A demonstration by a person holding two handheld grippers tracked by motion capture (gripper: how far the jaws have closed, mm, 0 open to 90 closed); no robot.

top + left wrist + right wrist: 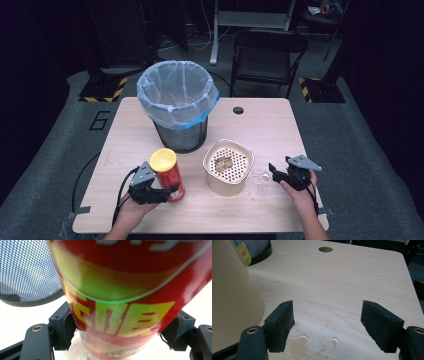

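Wooden counter (280, 125) in a dark room: left tool (150, 192) clamped on an upright can (168, 175), right tool (286, 174) wide and empty.

Can's long axis stands vertical, gripped low on its red body, just in front of the lined mesh bin (178, 102), so the left hand is nearer the bin. Beige tub (227, 167) between the tools holds a perforated insert with something pale inside, unclear what. Spilled liquid (312, 341) lies under the right tool.

A mesh bin with a blue-white liner (178, 105), a red can with a yellow lid (167, 173) and a beige perforated tub (228, 166) crowd the middle of the tabletop (270, 125). Its right side lies open apart from a small puddle (312, 340).
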